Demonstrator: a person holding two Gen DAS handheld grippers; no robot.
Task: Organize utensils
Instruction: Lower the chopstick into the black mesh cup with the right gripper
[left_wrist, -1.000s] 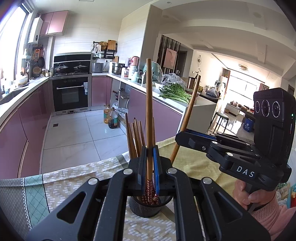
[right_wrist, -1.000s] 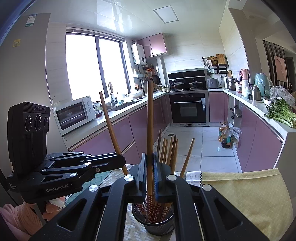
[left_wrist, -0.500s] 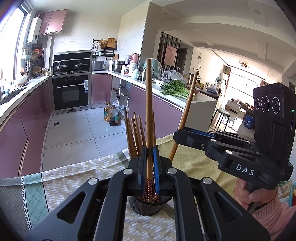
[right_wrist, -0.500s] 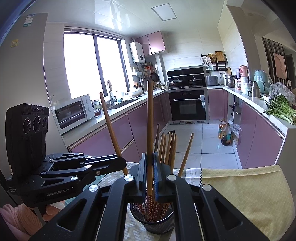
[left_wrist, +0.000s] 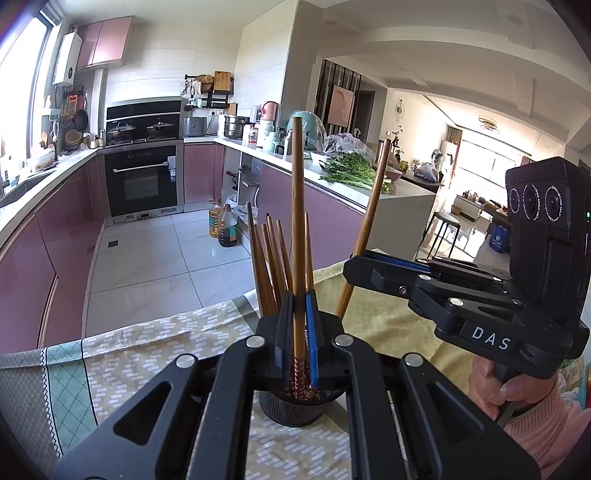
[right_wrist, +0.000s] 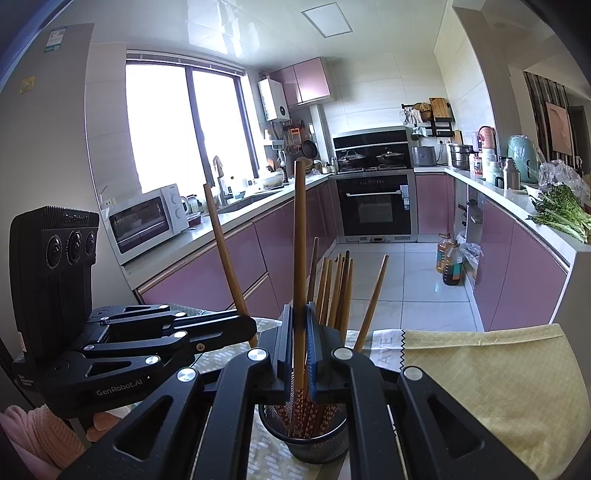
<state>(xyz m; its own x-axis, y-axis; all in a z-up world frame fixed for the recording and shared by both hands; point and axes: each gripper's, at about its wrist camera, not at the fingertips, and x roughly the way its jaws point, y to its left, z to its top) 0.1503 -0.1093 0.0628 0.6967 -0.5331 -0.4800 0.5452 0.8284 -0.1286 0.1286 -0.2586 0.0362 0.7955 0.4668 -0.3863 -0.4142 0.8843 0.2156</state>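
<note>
Wooden chopstick (left_wrist: 297, 221) pinched in each claw; only right cam shows microwave (right_wrist: 146, 221).

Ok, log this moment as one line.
left gripper: shut on wooden chopstick | right gripper: shut on wooden chopstick | both over black mesh holder

Home kitchen (oven (left_wrist: 142, 181), microwave (right_wrist: 146, 221))

Directly below both grippers stands a dark mesh holder (right_wrist: 317, 439), its mouth crowded with upright chopsticks (right_wrist: 334, 291) that block a straight descent. The left gripper (left_wrist: 298, 332) and right gripper (right_wrist: 297, 347) sit close together, each barring the other's sideways path. To the right gripper's right, the yellow cloth (right_wrist: 491, 387) lies bare. Ahead of both, beyond the table edge, open floor (left_wrist: 147, 266).
</note>
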